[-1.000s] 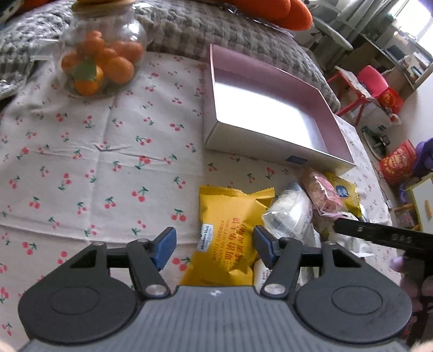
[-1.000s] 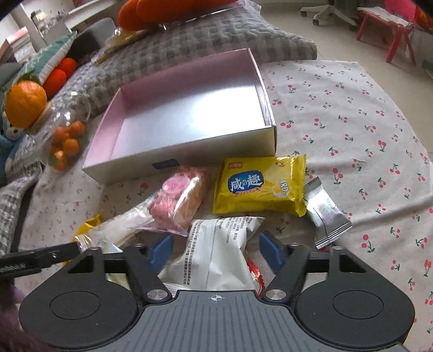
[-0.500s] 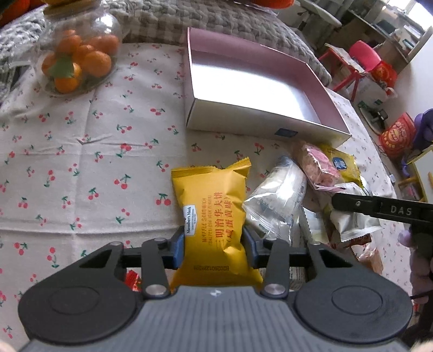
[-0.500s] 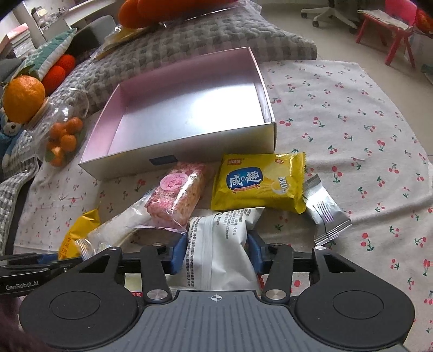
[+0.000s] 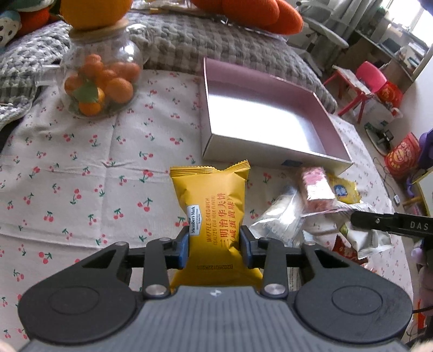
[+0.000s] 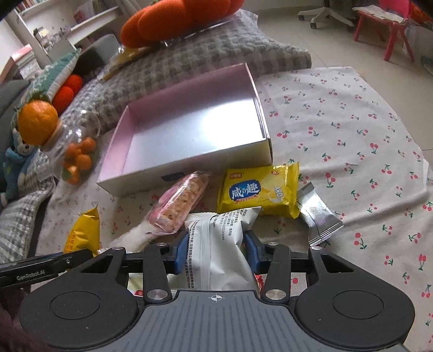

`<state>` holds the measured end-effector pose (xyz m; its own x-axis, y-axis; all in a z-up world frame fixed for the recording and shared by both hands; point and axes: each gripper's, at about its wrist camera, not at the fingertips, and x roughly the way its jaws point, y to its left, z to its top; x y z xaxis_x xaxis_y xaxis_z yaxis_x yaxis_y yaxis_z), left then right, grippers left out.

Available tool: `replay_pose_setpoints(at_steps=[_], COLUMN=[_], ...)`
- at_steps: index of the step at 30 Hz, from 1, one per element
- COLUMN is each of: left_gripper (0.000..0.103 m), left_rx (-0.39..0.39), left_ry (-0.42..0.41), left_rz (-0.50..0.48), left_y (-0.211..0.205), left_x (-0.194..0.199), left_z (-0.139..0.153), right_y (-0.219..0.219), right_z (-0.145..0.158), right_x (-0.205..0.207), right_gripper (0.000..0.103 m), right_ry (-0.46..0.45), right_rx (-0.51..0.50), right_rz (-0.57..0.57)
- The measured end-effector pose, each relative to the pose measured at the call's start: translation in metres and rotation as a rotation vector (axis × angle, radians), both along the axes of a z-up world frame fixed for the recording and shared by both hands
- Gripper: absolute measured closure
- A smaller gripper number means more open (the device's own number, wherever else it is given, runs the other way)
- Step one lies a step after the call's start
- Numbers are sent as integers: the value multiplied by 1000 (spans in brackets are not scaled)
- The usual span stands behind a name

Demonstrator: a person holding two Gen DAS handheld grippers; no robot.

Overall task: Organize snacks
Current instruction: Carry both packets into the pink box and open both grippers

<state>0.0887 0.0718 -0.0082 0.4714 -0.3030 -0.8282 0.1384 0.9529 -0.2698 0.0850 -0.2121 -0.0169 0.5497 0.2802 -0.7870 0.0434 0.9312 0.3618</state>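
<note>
My left gripper [image 5: 213, 247] jaws have just squeezed shut on the puffy orange snack packet [image 5: 209, 216] and my right gripper [image 6: 215, 251] jaws on the white crinkly snack bag [image 6: 219, 243], both lifted to go into the empty pink cardboard box [image 6: 189, 176] just behind the snack pile on the cherry-print cloth [image 6: 351, 151].

A glass jar [image 5: 101, 78] of small oranges is standing on the cherry-print cloth [image 5: 81, 168], an orange [image 6: 38, 126] sitting on its lid. Behind it a grey knitted blanket [image 5: 189, 43] is lying under an orange plush [image 5: 249, 12]. A red stool [image 5: 360, 81] is standing on the floor.
</note>
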Motion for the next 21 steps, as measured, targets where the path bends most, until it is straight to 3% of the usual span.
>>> replay_pose_setpoints(at_steps=[11,21], left_gripper=[70,70], left_rx=[-38,-11], left_ry=[-74,-155], left_rz=[40,35], left_y=[-11,-48], left_x=[5,53], left_z=[26,40], right_y=[-17,-11], right_z=[32,43], right_x=[4,57], right_gripper=[61,61], right_ry=[-91,-157], right_rx=[86,83], right_rz=[-79,-68])
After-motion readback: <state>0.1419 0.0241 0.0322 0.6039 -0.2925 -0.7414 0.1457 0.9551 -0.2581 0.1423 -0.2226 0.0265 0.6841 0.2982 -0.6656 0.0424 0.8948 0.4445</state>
